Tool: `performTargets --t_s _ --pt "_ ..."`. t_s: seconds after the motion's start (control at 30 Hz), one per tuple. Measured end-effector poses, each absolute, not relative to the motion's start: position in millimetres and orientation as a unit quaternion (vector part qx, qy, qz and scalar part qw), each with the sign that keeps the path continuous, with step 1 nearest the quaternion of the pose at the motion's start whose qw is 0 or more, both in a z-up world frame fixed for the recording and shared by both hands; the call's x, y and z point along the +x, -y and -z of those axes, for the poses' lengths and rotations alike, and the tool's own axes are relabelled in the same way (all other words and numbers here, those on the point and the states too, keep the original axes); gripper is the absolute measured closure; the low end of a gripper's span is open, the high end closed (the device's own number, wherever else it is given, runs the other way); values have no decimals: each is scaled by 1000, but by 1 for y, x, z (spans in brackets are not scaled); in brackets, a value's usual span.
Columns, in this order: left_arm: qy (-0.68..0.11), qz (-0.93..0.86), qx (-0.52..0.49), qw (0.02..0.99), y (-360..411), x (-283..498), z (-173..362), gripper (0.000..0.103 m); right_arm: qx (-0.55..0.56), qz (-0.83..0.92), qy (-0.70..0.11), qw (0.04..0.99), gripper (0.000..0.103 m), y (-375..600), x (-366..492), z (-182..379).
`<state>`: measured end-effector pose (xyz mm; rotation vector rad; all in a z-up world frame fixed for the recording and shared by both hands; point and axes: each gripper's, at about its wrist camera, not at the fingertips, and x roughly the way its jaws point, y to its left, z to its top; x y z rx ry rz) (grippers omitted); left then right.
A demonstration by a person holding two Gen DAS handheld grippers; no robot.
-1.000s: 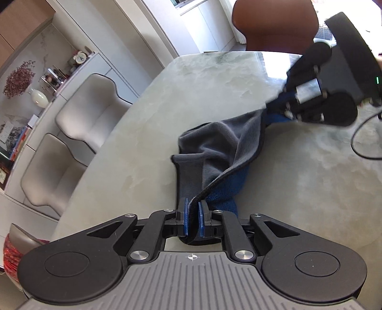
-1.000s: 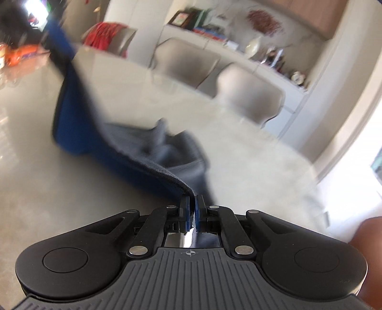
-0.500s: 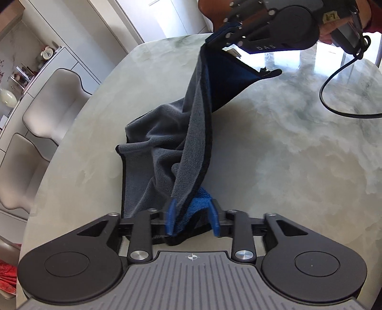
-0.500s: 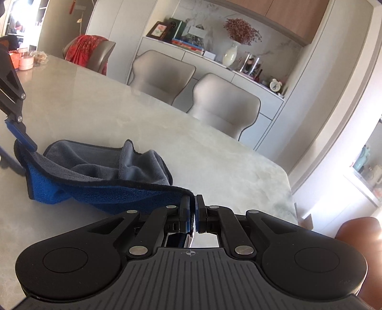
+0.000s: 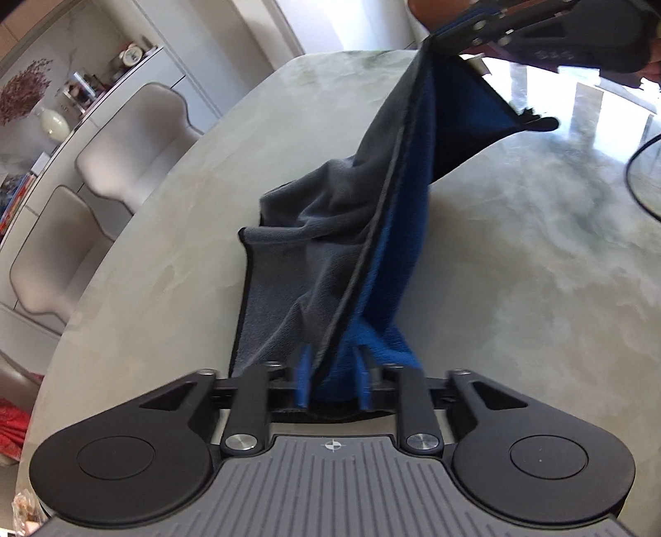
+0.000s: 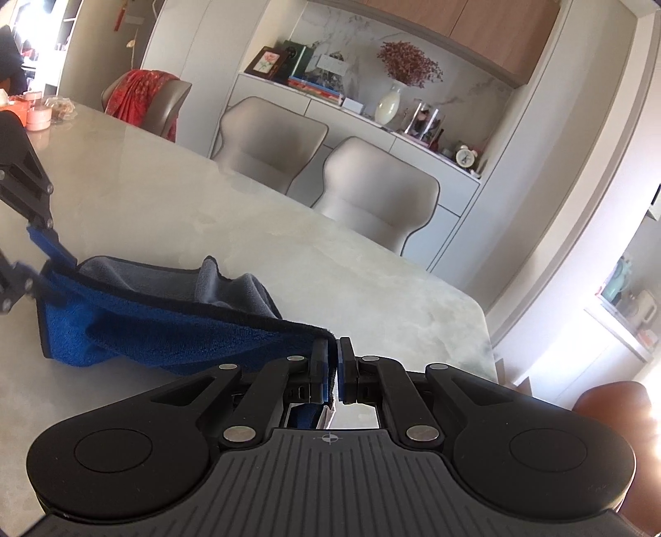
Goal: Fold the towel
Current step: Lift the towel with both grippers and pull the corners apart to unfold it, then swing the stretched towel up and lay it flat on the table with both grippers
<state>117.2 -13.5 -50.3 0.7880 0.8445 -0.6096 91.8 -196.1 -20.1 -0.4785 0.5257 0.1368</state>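
A towel (image 5: 330, 231), grey on one side and blue on the other with a black hem, is partly lifted off the marble table (image 5: 516, 256). My right gripper (image 6: 334, 351) is shut on one towel corner and holds it up; it shows at the top right of the left wrist view (image 5: 458, 31). My left gripper (image 5: 330, 371) has its jaws parted, with the towel's other end (image 6: 82, 326) lying loosely between them near the table. In the right wrist view the left gripper (image 6: 33, 256) is at the left edge.
Two beige chairs (image 6: 326, 169) stand along the far table edge, with a sideboard (image 6: 372, 107) behind. A chair with red cloth (image 6: 144, 99) and small pink containers (image 6: 37, 115) are at the far left. A black cable (image 5: 640, 177) lies on the table to the right.
My left gripper opened from shut on the towel. My right gripper lifted its corner up and away, stretching the towel between the two grippers.
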Motion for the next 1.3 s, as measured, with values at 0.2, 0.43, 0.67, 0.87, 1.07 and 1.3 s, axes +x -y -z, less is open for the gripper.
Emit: performTargets --t_s 0.2,0.43,0.67,0.87,1.07,1.3 --pt "-393 292 363 793 13 118 46 100 -240 -62 -253 935 99 202 88 15" --pt "-324 258 377 828 0 116 -25 100 -253 -47 -217 942 99 212 87 -17" --pt "-286 231 404 838 -4 115 -59 100 -269 -107 -262 921 96 209 93 -13" --pt "-288 234 402 837 3 107 -57 100 -201 -170 -347 900 61 177 90 44" --pt "-277 232 395 845 2 112 -71 100 -246 -181 -352 885 61 132 84 96" --pt "-272 227 401 845 0 111 -76 100 -275 -147 -345 885 65 123 90 119"
